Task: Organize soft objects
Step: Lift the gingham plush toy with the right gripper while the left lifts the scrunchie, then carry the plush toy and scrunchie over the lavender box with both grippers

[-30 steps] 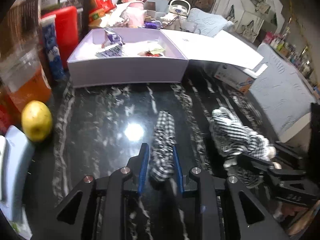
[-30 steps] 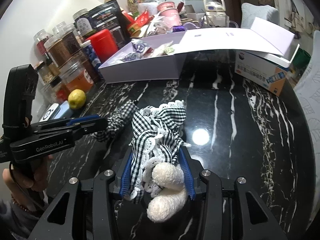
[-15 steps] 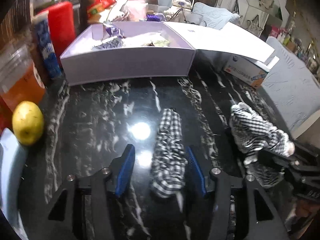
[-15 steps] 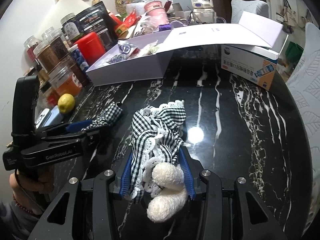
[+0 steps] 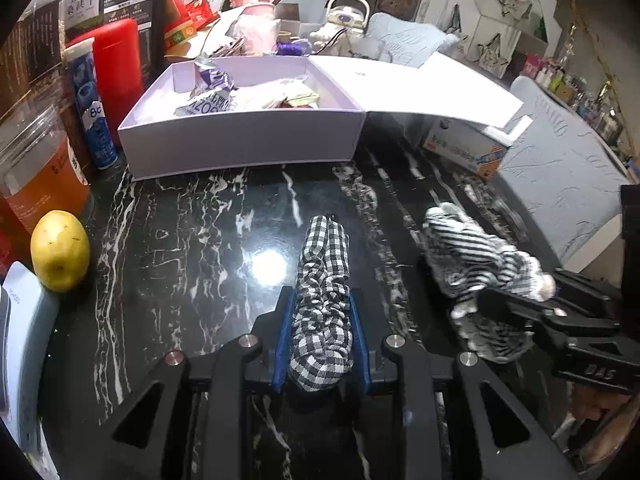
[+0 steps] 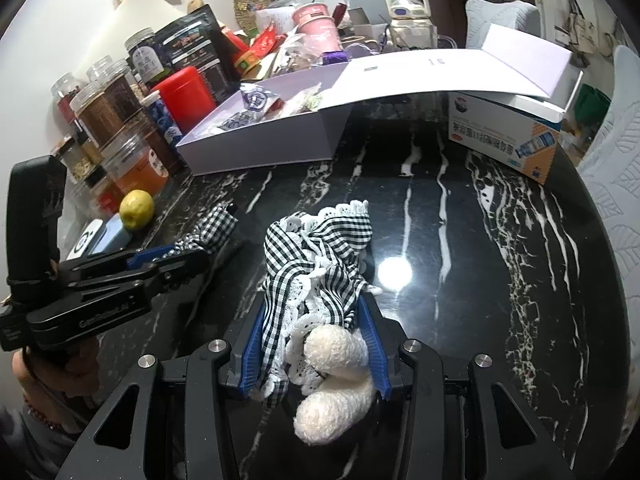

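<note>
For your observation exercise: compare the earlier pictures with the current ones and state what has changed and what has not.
The left gripper let go of the checked scrunchie half a second ago, jaws spread, and has closed on it again slightly further along. The right gripper has kept its grip on the frilled checked cloth unmoved. The box and lemon stayed put.

"8c" on blue tube [image 5: 93, 112]
</note>
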